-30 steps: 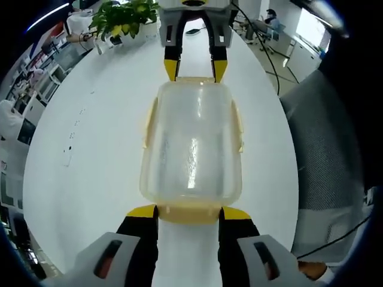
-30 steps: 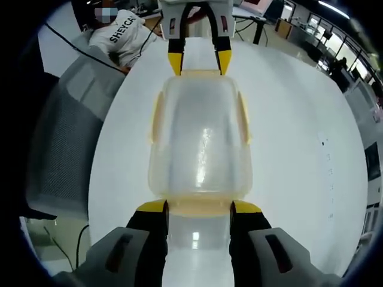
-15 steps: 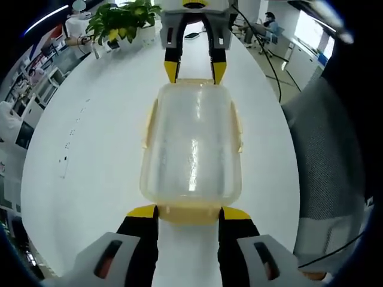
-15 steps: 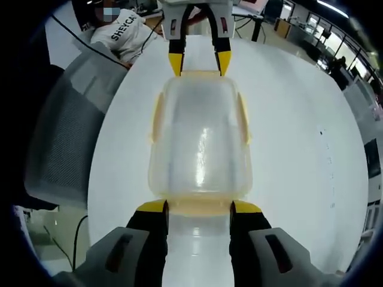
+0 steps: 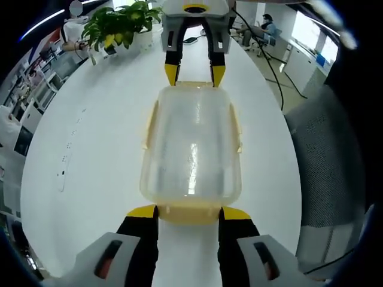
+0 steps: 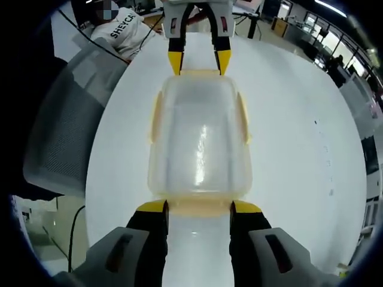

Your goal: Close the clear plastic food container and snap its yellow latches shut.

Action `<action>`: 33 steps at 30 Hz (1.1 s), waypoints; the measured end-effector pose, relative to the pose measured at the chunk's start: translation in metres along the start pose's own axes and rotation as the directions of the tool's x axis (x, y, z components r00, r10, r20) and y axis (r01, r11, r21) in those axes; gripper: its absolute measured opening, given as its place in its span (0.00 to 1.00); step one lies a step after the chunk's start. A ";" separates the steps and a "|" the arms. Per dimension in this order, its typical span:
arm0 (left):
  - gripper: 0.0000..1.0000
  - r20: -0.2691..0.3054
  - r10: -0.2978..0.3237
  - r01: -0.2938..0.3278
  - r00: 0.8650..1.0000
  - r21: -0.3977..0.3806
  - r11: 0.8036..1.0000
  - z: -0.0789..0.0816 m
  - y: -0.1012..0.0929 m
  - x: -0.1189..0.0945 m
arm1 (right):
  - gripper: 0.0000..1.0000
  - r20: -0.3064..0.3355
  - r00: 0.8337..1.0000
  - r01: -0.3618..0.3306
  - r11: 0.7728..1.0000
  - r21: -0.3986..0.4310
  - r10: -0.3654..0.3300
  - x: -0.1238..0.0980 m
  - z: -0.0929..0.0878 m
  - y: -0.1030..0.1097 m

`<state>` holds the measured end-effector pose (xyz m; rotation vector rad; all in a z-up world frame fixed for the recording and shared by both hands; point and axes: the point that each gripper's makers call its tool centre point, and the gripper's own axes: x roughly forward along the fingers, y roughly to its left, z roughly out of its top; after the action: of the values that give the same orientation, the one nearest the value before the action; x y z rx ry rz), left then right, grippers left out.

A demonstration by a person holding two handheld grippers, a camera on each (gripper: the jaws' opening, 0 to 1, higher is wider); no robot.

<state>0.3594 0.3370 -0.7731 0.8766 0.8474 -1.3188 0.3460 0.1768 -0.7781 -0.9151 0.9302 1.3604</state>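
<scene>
My clear plastic container [image 5: 191, 152] lies lengthwise on the white table [image 5: 90, 155], running from six o'clock to twelve o'clock in both views, lid on top. Yellow latches [image 5: 148, 122] line its long sides at nine and three o'clock; another latch [image 6: 197, 206] sits at the near end.

We see a long white table [image 5: 90, 155] carrying a clear lidded food container [image 5: 191, 149] and a potted plant [image 5: 122, 21].
</scene>
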 end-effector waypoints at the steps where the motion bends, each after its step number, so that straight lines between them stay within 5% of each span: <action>1: 0.33 0.000 -0.001 0.001 1.000 0.000 1.000 0.001 0.000 0.000 | 0.37 0.001 1.000 -0.001 1.000 0.000 0.001 -0.001 -0.001 0.000; 13: 0.33 0.025 -0.015 0.015 1.000 -0.007 1.000 0.021 -0.004 0.010 | 0.37 -0.015 1.000 -0.002 1.000 -0.004 0.002 -0.009 -0.022 0.001; 33: 0.33 0.035 -0.035 0.036 0.999 -0.012 0.999 0.033 -0.004 0.027 | 0.37 -0.044 0.999 -0.013 1.000 0.005 0.013 -0.007 -0.041 0.001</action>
<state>0.3580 0.2956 -0.7834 0.8292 0.8465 -1.3543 0.3441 0.1360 -0.7872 -0.9398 0.9741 1.3535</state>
